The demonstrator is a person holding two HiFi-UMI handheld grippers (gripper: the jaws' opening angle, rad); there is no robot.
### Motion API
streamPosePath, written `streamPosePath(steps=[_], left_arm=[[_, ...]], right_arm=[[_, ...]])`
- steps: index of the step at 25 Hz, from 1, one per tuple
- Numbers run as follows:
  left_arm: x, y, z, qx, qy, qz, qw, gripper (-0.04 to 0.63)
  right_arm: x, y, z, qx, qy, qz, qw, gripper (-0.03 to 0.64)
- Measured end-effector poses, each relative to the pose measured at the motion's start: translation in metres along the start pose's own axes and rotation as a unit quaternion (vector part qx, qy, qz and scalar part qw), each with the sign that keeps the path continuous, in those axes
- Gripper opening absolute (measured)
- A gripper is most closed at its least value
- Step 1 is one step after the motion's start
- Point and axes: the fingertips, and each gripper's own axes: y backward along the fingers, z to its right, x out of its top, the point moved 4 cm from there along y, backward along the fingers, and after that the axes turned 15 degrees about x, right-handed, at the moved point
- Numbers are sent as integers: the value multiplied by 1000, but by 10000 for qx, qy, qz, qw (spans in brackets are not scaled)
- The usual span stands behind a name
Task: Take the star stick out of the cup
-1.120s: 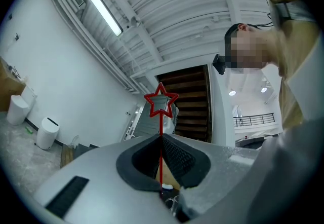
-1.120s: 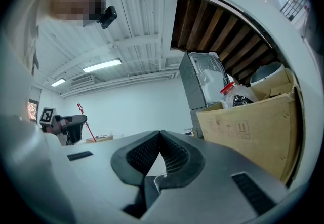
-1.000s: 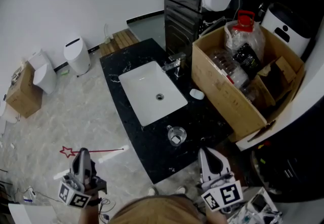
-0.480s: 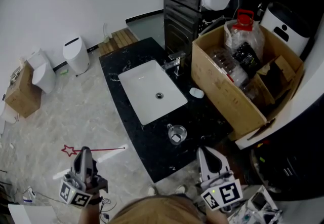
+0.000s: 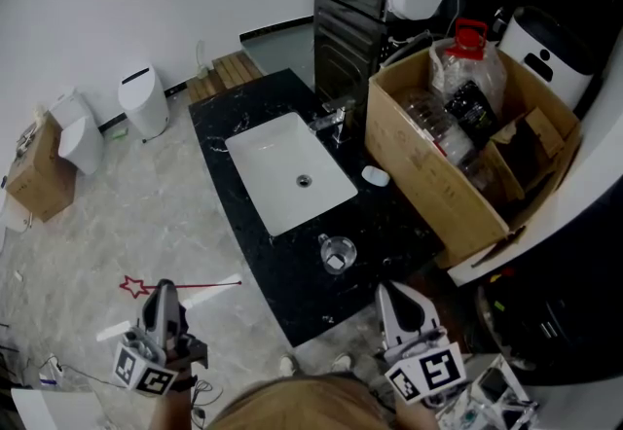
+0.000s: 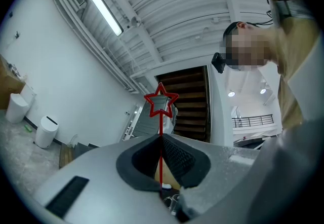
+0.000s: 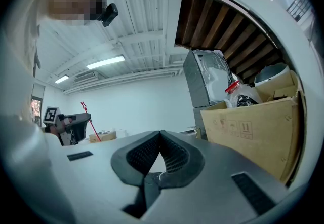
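A thin red star stick [image 6: 161,124] is out of the cup, clamped between the closed jaws of the left gripper [image 5: 162,294], with its star at 12 o'clock above them. The glass cup [image 5: 337,254] stands on the black counter [image 5: 292,297], well apart at the gripper's 2 o'clock. The right gripper [image 5: 394,294], at the cup's 5 o'clock, has its jaws together and holds nothing. A white sink [image 5: 282,175] lies at the cup's 11 o'clock.

The room is being lit evenly by long white ceiling tube lamps [image 6: 106,12]; both gripper views are being bent and darkened at their rims.
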Motion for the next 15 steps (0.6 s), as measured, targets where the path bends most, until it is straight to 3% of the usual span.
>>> streamPosePath(steps=[15], left_arm=[[3,4,3,-69,14,28,10000,6]], right_arm=[[2,5,-7,-31,19,68,10000,-2]])
